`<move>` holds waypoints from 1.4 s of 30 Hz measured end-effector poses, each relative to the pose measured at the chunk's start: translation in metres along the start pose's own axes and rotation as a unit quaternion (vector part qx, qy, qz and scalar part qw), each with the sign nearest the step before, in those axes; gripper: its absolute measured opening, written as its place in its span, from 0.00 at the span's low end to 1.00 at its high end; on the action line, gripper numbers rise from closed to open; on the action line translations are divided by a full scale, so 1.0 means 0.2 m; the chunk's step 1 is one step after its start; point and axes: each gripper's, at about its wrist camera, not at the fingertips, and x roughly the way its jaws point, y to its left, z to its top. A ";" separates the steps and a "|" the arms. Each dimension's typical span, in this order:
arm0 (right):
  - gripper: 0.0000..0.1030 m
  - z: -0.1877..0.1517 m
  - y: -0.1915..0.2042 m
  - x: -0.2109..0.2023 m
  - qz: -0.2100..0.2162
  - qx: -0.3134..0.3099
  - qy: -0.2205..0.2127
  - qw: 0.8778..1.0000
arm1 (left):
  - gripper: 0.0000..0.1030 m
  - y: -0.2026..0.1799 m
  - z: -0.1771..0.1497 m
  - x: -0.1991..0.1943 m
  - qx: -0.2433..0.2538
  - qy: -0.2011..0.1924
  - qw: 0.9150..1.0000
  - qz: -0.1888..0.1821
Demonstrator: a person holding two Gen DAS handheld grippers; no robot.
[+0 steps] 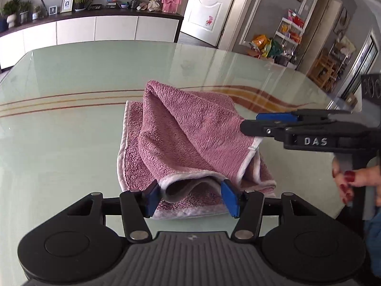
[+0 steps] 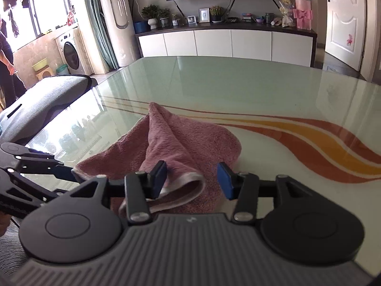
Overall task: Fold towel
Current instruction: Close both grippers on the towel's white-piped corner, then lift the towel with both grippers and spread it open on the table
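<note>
My right gripper [image 2: 193, 181] sits low over the rumpled pink terry towel [image 2: 181, 140], its 2 blue-padded fingers [image 2: 225, 181] spread apart around a white-trimmed fold. The towel lies on my pale green glass table [image 2: 238, 88], beside its orange-and-yellow swirl [image 2: 321, 140].

White sideboard [image 2: 226, 43], bright window [image 2: 45, 7]

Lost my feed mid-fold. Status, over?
Left gripper open, straddling towel hem. Right gripper open, hem loop between fingers. Towel half folded, bunched up on table. Nothing in the way.
</note>
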 end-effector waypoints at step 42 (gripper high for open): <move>0.08 -0.33 -0.52 -0.64 -0.050 0.129 -0.057 0.989 | 0.07 -0.75 1.25 0.61 0.252 -0.066 0.944 0.200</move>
